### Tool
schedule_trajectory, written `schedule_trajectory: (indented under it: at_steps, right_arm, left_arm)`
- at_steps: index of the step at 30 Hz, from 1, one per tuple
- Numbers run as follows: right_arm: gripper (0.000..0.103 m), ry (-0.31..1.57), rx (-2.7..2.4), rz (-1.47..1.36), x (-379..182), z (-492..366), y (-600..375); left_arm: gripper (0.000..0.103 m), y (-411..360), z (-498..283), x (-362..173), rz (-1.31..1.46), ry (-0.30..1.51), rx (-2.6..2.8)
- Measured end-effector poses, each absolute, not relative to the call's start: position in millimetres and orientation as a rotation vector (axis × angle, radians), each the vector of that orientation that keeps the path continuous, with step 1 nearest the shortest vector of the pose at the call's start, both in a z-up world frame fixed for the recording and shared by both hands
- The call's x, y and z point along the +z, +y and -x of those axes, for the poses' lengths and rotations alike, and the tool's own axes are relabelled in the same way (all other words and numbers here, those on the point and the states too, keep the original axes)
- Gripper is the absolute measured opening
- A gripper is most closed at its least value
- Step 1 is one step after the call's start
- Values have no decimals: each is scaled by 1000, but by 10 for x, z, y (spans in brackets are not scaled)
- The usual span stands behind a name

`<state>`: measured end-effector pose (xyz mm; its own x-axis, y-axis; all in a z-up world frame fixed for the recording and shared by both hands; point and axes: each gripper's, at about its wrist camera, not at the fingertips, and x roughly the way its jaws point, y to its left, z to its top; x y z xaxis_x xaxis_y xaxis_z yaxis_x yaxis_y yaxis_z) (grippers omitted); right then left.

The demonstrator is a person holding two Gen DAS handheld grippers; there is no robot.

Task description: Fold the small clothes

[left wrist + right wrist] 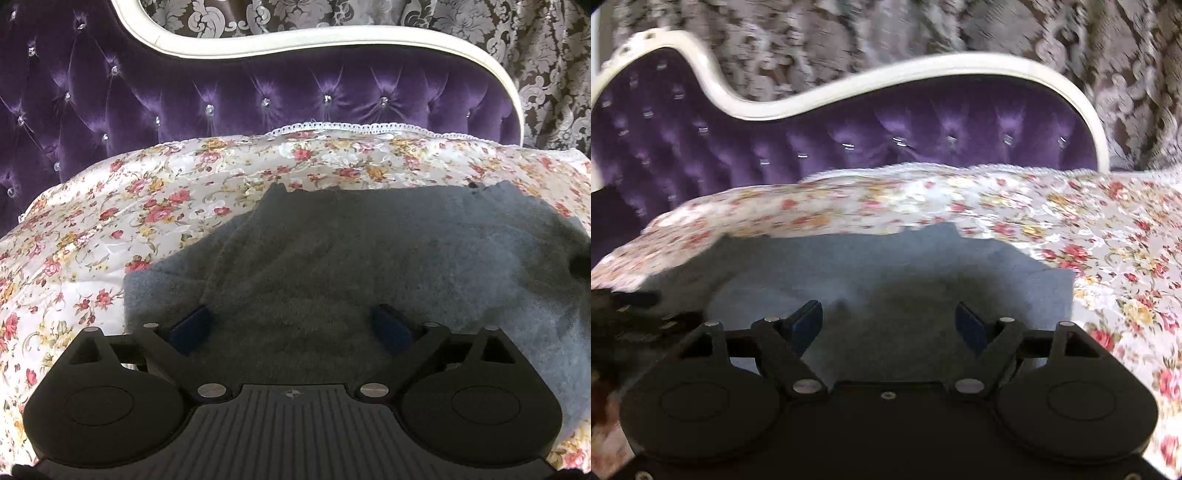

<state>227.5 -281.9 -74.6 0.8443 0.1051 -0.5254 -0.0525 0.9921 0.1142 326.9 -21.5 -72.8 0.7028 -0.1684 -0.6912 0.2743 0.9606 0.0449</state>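
Observation:
A grey-blue fuzzy knit garment (351, 251) lies spread on a floral bedcover (110, 221). A folded layer of it shows at the left edge (162, 291). My left gripper (291, 325) is open and empty, low over the garment's near part. In the right wrist view the same garment (886, 266) lies under my right gripper (890, 325), which is open and empty above it. The left gripper (635, 317) shows as a dark blur at the left edge of that view.
A purple tufted headboard (258, 96) with a cream curved frame (295, 40) stands behind the bed. A damask curtain (546, 74) hangs behind it. The floral cover (1108, 258) extends to the right of the garment. A lace edge (351, 127) borders the cover.

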Motion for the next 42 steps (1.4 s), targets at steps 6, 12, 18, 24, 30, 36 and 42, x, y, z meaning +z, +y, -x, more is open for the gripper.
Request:
schedule_trajectory:
  at_steps: [6,12,18,24,30,36,42]
  right_arm:
    - [84,602,49,50,-1030,-2082,-2514]
    - [85,586,85,-66,-827,-1787,-2479]
    - [87,660,164,-109,-979,-1572,-2291]
    - [88,672,228,-217,-1028,-1457,-2467]
    - [88,631,223,-367,-876,-1463,-3038]
    - [90,530,110,-400,-765,-1597,-3599]
    - [93,613,125,-489,-970,-1933,-4032]
  left_arm:
    - [103,-226,-3352,-711,-149,790,-244]
    - [101,-220,-3405,-485,-86,843,-266]
    - [101,-617,-3371,-336,-62,858,-312]
    - [103,-980,-3506,-640,-171,897,-268]
    - [103,-927,-3527,-697,-137,878,-265]
    - [103,-948,-3507,-722,-127,864,-255]
    - [103,-952,-3546,-718,-129,891,-263]
